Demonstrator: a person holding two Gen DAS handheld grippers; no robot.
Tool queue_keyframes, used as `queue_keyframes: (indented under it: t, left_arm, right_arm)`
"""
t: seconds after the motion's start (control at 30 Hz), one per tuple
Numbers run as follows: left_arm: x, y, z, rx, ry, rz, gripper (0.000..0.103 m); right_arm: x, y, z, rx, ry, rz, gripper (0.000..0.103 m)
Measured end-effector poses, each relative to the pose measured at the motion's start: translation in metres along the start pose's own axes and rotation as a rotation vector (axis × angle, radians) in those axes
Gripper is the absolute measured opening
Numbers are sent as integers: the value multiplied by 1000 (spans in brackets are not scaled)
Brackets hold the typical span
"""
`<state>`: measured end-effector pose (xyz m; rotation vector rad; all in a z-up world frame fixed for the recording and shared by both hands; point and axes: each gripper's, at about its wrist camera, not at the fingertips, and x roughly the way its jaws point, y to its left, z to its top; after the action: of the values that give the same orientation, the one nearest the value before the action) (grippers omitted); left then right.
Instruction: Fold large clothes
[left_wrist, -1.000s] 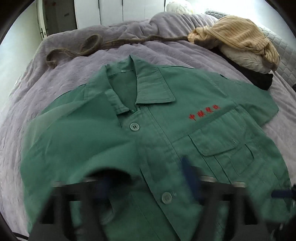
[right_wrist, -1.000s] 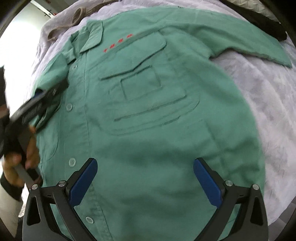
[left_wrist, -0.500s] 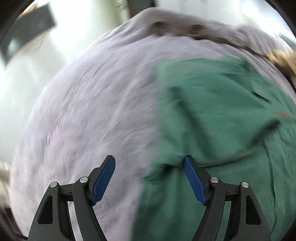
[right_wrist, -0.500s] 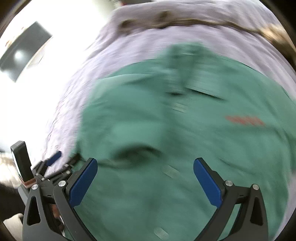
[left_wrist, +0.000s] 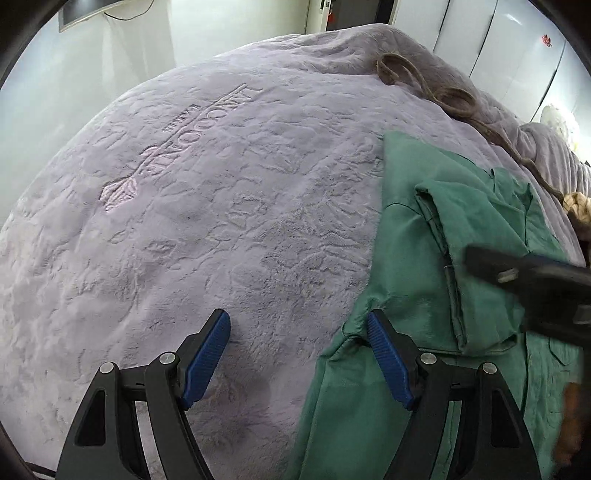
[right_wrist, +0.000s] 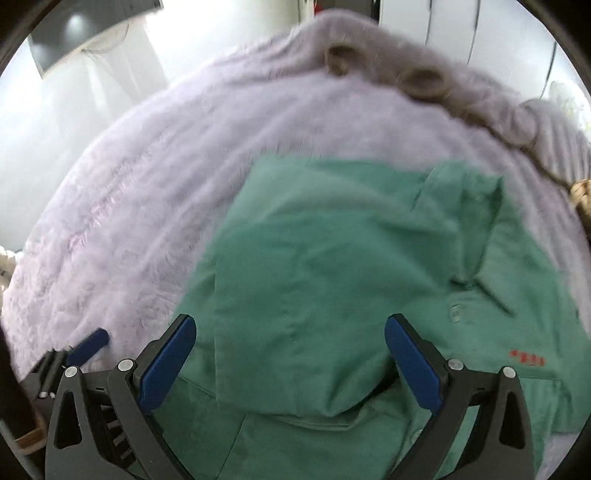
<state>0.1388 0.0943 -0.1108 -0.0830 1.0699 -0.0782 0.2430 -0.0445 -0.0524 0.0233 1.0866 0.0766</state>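
Note:
A green button-up work shirt (right_wrist: 332, 266) with red lettering lies front up on a lilac bedspread (left_wrist: 207, 206). One sleeve is folded in over its chest (left_wrist: 476, 254). My left gripper (left_wrist: 299, 350) is open and empty, low over the bedspread at the shirt's side edge, its right finger touching the cloth. My right gripper (right_wrist: 291, 354) is open and empty just above the folded sleeve; it shows as a dark blurred shape in the left wrist view (left_wrist: 524, 280). The left gripper also shows at the lower left of the right wrist view (right_wrist: 74, 354).
A brown rope-like cord (left_wrist: 436, 92) lies across the far side of the bed. A tan knitted garment (right_wrist: 581, 192) sits at the far right. White wall and closet doors stand behind the bed. The bedspread (right_wrist: 122, 206) stretches left of the shirt.
Both grippers have swung left, from over the shirt's front to its side edge by the folded sleeve. The left gripper now hangs mostly over bedspread. The shirt sleeve lies folded inward.

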Motion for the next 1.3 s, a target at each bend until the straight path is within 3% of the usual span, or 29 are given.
queue_keyframes:
  t: [0.1, 0.13, 0.2, 0.27, 0.3, 0.4, 0.6, 0.7, 0.73, 0.77, 0.83, 0.9, 1.0, 1.07, 1.17, 1.3]
  left_arm:
    - [3, 0, -3, 18, 7, 18, 77]
    - [2, -1, -3, 18, 7, 23, 77]
    - [2, -1, -4, 11, 7, 33, 77]
    - [2, -2, -5, 3, 10, 39, 77]
    - [4, -3, -6, 6, 16, 42, 77]
    - [7, -6, -5, 28, 8, 51, 77]
    - [11, -8, -2, 48, 11, 56, 78]
    - [14, -10, 1, 59, 9, 81, 87]
    - [16, -9, 3, 58, 18, 74, 87]
    - [15, -9, 6, 56, 28, 67, 87]
    - [9, -7, 14, 71, 41, 47, 87]
    - [1, -6, 29, 92, 28, 9, 87]
    - [4, -14, 65, 172, 32, -73, 87]
    - [20, -24, 91, 220, 75, -127, 87]
    - [56, -45, 131, 252, 122, -186, 87]
    - [96, -73, 155, 246, 240, -278, 87]
  right_arm:
    - [26, 7, 1, -14, 87, 42, 102]
    - [38, 8, 0, -21, 109, 30, 96]
    - [57, 1, -6, -9, 155, -5, 72]
    - [46, -19, -6, 75, 126, 72, 55]
    - [36, -28, -5, 96, 109, 79, 20]
    - [0, -79, -2, 172, 12, 101, 21]
    - [-52, -234, -38, 481, -61, -22, 21]
    - [-45, -313, -85, 752, -17, 8, 31]
    - [-45, -326, -102, 821, 4, 9, 48]
    - [-51, -332, -122, 876, -5, 28, 55]
    - [-60, -326, -146, 909, -32, 103, 65]
    - [-62, -304, -156, 918, -38, 280, 65]
    - [-44, -243, -155, 900, -9, 533, 65]
    - [-23, -182, -146, 882, 32, 689, 65]
    - [13, -111, -123, 861, 69, 798, 65]
    - [53, -60, -108, 922, 90, 858, 65]
